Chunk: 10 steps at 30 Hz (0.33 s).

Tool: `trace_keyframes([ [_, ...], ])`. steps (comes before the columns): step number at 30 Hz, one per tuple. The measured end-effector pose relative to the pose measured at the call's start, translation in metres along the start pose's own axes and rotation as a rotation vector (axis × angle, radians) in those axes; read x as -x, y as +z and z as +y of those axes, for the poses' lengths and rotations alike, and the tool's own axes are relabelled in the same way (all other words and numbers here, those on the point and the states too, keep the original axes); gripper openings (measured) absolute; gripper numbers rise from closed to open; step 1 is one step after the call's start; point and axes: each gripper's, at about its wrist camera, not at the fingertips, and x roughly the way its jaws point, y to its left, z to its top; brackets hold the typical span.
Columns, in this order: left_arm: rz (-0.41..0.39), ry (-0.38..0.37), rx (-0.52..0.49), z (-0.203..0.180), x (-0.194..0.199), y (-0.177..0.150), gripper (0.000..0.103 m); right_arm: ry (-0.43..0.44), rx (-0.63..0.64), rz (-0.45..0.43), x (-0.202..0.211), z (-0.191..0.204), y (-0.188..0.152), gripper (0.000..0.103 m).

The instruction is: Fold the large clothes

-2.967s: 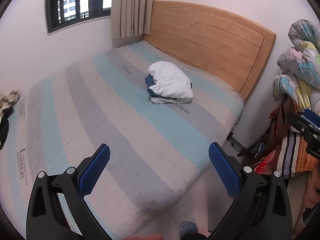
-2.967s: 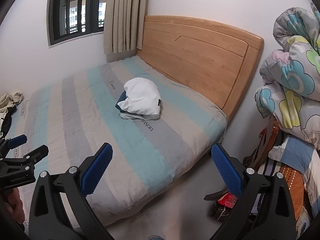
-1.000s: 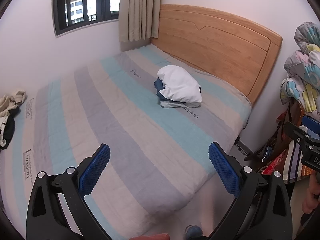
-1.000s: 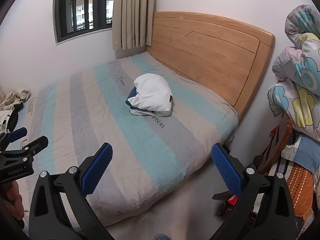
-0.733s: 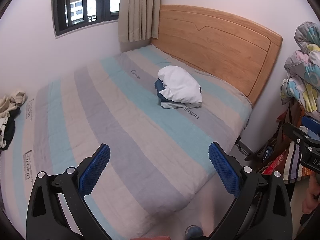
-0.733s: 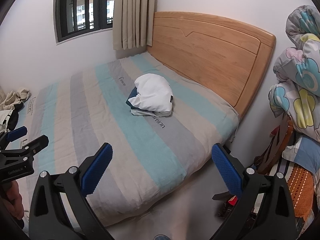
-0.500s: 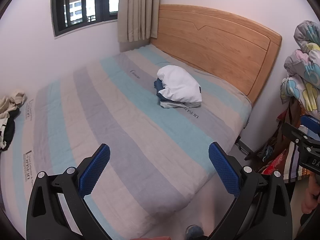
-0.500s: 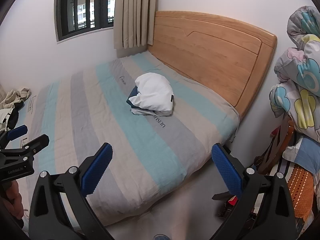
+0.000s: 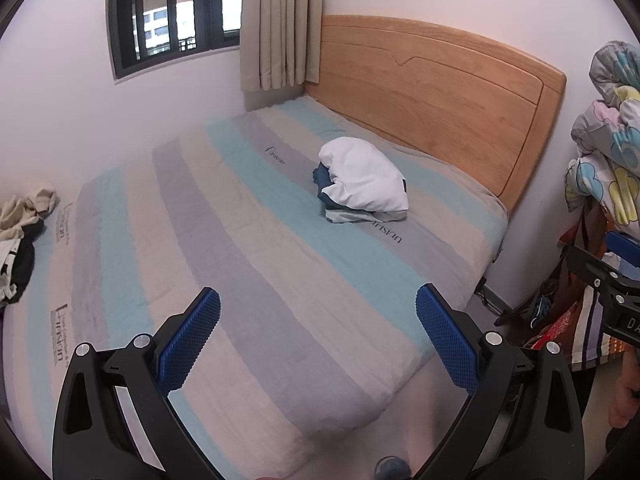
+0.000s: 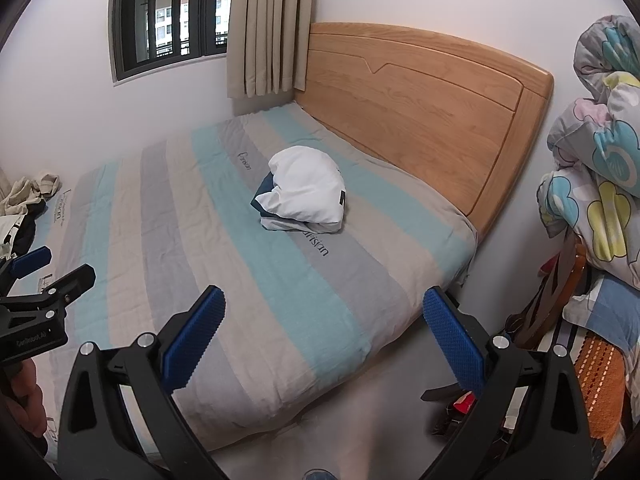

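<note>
Both my grippers are hovering off the near corner of the bed (image 9: 256,264), looking across it toward the wooden headboard (image 9: 440,96).

Left gripper (image 9: 318,340): jaws are standing spread wide, nothing between the blue pads (image 9: 188,340), only striped bedcover showing through the gap. Right gripper (image 10: 324,338): jaws are also standing spread wide and gripping nothing. Each one is showing up at the edge of the other's view, right one at the far right edge of the left view, left one at the far left edge of the right view.

The stack of clothes (image 9: 362,182) is sitting on the bed toward the headboard end, well apart from both grippers. A white piece is lying on top, with dark blue and grey layers peeking out under it. It is resting on the grey and teal stripes, just beside the printed lettering on the cover.

A second heap of loose clothes (image 9: 22,232) is lying at the far left edge of the bed, beige and black, crumpled.

A flowered quilt (image 10: 596,184) is bulging in on the right side, off the bed. The window (image 10: 168,16) and curtain (image 10: 268,28) are sitting on the far wall.
</note>
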Motion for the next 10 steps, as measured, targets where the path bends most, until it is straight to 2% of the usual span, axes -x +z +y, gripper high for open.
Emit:
trace_keyframes([
  [5,0.036,-0.045,0.007,0.0002,-0.0021,0.0011,0.097,0.002,0.000,0.000,-0.0001,-0.0002,0.0001,0.096],
  [10,0.039,-0.042,0.018,0.0030,-0.0033,0.0010,0.097,0.002,-0.001,0.000,-0.0009,-0.0004,0.0001,0.096],
])
